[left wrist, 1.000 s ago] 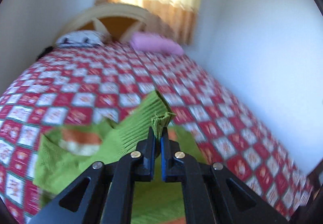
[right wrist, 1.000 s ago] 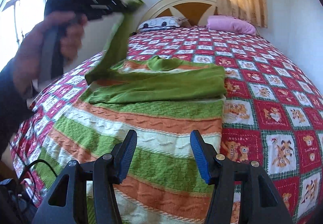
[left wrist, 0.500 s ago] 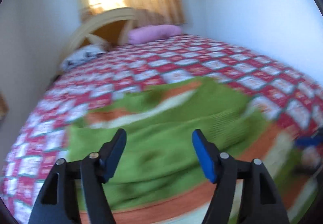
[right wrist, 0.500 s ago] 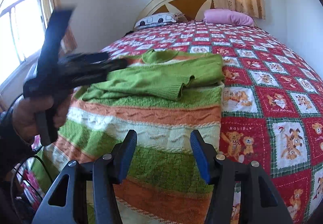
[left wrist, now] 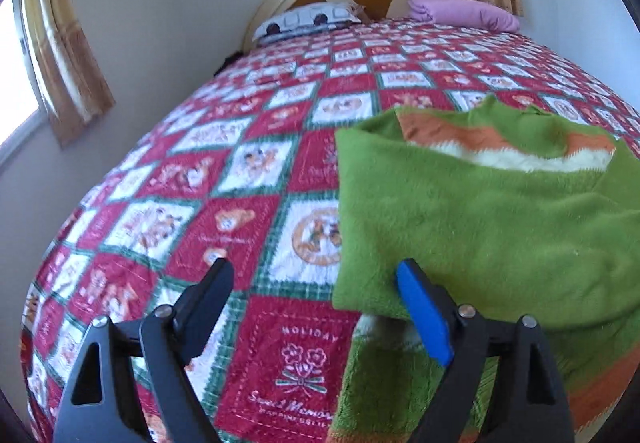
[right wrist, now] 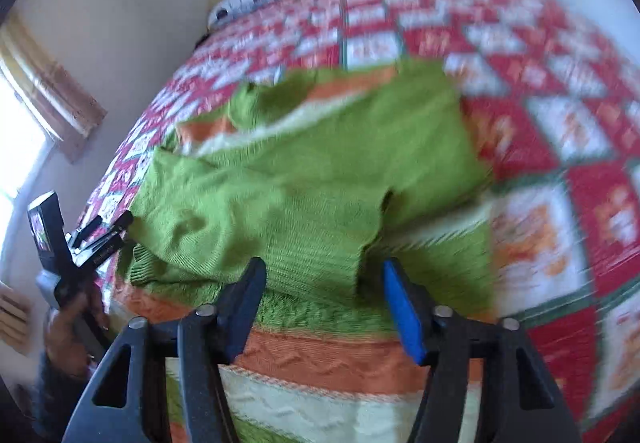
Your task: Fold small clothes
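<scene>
Green knit sweater (right wrist: pixel 304 179) lies on the bed (left wrist: pixel 240 171), sleeves folded in, well below the pink pillow (left wrist: pixel 464 11). Soft, light, prob. stretchy; grip at hem corners. Left gripper (left wrist: pixel 316 307) & right gripper (right wrist: pixel 324 303): jaws wide, holding nothing.
</scene>
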